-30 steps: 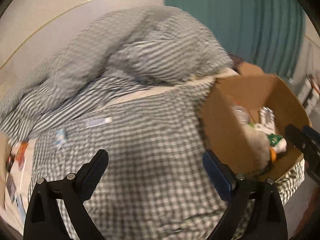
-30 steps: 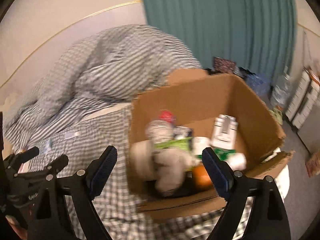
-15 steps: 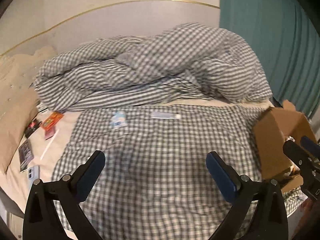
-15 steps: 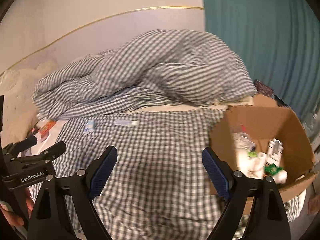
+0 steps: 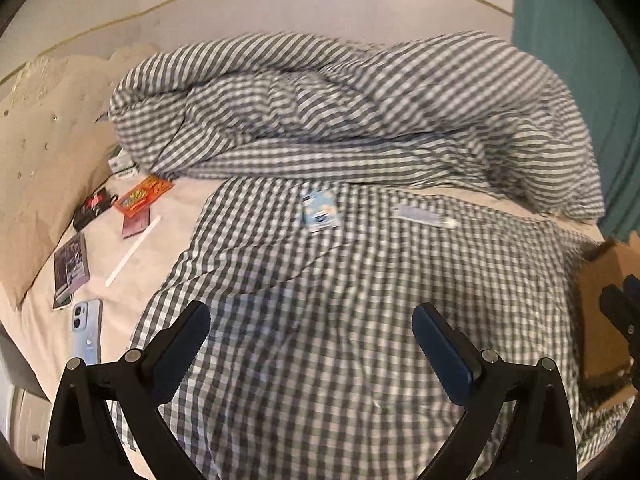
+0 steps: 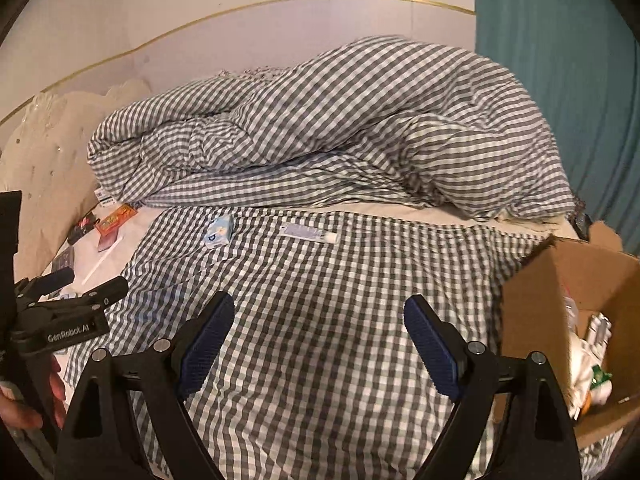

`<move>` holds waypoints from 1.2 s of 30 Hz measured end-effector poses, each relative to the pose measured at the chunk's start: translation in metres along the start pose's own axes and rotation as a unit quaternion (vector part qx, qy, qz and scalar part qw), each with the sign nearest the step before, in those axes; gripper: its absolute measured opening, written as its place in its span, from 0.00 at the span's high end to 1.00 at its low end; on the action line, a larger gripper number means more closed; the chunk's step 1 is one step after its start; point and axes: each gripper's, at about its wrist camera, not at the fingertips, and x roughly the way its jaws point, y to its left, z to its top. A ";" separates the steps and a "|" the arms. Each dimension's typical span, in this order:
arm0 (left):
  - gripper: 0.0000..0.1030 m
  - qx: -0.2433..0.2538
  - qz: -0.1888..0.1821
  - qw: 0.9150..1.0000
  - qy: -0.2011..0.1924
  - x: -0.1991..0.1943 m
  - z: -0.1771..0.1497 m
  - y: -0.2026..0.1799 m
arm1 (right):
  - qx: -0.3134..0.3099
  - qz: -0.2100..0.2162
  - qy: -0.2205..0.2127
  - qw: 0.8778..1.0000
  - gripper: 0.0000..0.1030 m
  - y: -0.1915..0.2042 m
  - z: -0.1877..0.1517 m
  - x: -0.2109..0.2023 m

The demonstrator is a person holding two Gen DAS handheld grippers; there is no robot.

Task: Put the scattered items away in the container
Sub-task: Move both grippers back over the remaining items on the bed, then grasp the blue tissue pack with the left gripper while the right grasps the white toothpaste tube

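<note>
Both grippers hover over a checked sheet on a bed. My left gripper [image 5: 310,344] is open and empty; its tips [image 6: 72,284] show at the left of the right wrist view. My right gripper [image 6: 318,340] is open and empty too. A cardboard box [image 6: 532,304] with several items inside stands at the right, its edge [image 5: 600,280] seen in the left wrist view. Ahead lie a small blue-and-white packet [image 5: 320,210] [image 6: 219,232] and a pale tube [image 5: 424,216] [image 6: 308,233]. More items lie at the left: an orange packet [image 5: 142,194], a dark card [image 5: 72,268], a white stick [image 5: 132,250], a blue phone [image 5: 86,330].
A bunched checked duvet [image 6: 340,128] fills the back of the bed. A cream headboard [image 5: 44,148] stands at the left and a teal curtain [image 6: 560,60] at the right. A person's hand [image 6: 24,400] holds the left gripper.
Both views have swung left, away from the box and toward the middle of the bed. The box has slid to the right edge; the scattered items at the left came into view.
</note>
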 end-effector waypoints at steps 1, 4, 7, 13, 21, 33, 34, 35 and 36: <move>0.00 -0.002 0.003 1.000 0.003 0.006 0.002 0.002 | -0.001 0.002 0.004 1.000 0.16 0.000 0.002 0.007; 0.00 -0.011 0.005 1.000 0.011 0.025 0.008 0.006 | -0.008 0.006 0.011 1.000 0.16 0.000 0.008 0.026; 0.00 -0.020 0.006 1.000 0.022 0.050 0.016 0.006 | -0.017 0.004 0.018 1.000 0.16 0.001 0.016 0.046; 0.00 -0.015 0.007 0.999 0.041 0.101 0.036 -0.005 | -0.037 0.009 0.036 0.999 0.16 0.003 0.039 0.096; 0.00 -0.008 0.010 0.999 0.052 0.173 0.068 -0.023 | -0.082 0.010 0.063 0.995 0.16 0.011 0.056 0.178; 0.00 -0.029 0.016 0.996 0.087 0.271 0.073 -0.022 | -0.096 0.012 0.130 0.987 0.17 0.004 0.057 0.300; 0.00 -0.033 0.019 0.995 0.089 0.276 0.073 -0.021 | -0.091 0.014 0.133 0.987 0.17 0.002 0.057 0.307; 0.00 -0.036 0.023 0.995 0.092 0.281 0.073 -0.020 | -0.089 0.014 0.136 0.987 0.17 0.001 0.057 0.314; 0.00 -0.038 0.029 0.994 0.093 0.286 0.073 -0.019 | -0.087 0.010 0.139 0.986 0.17 -0.001 0.056 0.322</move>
